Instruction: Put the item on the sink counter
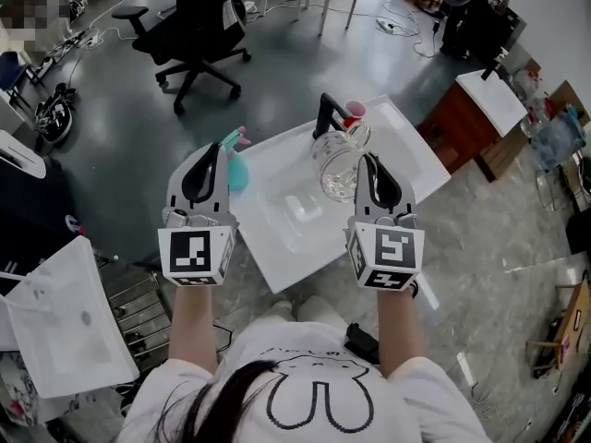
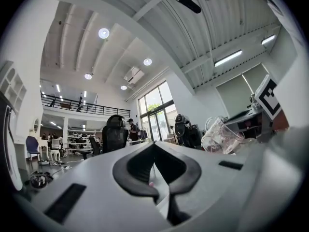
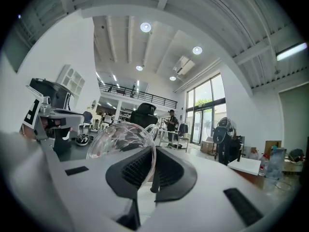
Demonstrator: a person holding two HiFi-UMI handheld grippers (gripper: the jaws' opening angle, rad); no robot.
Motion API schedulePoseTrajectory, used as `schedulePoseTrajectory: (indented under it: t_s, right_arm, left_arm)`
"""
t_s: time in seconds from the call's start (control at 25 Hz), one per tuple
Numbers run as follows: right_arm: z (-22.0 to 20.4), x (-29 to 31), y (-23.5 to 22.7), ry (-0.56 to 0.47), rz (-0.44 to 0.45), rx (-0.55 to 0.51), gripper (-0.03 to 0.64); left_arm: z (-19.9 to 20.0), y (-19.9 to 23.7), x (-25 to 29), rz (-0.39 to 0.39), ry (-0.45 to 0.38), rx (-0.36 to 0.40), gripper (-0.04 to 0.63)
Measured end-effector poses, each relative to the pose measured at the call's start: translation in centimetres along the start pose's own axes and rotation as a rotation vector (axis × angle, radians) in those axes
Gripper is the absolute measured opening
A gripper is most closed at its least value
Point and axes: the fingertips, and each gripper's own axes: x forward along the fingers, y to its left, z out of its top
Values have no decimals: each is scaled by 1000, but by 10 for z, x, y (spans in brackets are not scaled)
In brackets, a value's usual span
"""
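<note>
A clear glass pitcher point(image 1: 337, 162) with a handle hangs over the white sink counter point(image 1: 277, 247), close to the black faucet point(image 1: 325, 113). My right gripper point(image 1: 371, 166) is shut on the pitcher's rim. In the right gripper view the glass wall point(image 3: 120, 141) runs down between the black pads point(image 3: 171, 175). My left gripper point(image 1: 214, 151) hovers at the counter's left edge, with its jaws shut. A teal thing with a pink tip point(image 1: 235, 166) lies just right of its tip. I cannot tell whether they touch. In the left gripper view only a pink speck point(image 2: 151, 183) shows between the pads.
A red cup point(image 1: 354, 112) stands beside the faucet. A black office chair point(image 1: 199, 35) is on the floor beyond the counter. Another white sink top point(image 1: 65, 326) and a wire rack point(image 1: 138, 307) are at the left. A wooden cabinet with a white top point(image 1: 480, 109) is at the right.
</note>
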Motion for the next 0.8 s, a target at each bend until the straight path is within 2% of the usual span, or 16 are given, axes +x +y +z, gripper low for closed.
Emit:
schedulePoseTrajectory:
  t_s: [0.2,0.56,0.8]
  right_arm:
    - [-20,41,8,60,93,17,43]
    - [-67,126,17,210,285,12,43]
    - [-106,172,35,338,396,10,43]
  left_arm:
    - [-13,12,12,62,38,3,9]
    - [-26,33,35,243,88,1,9]
    - [-42,43,43,333,125,0,9]
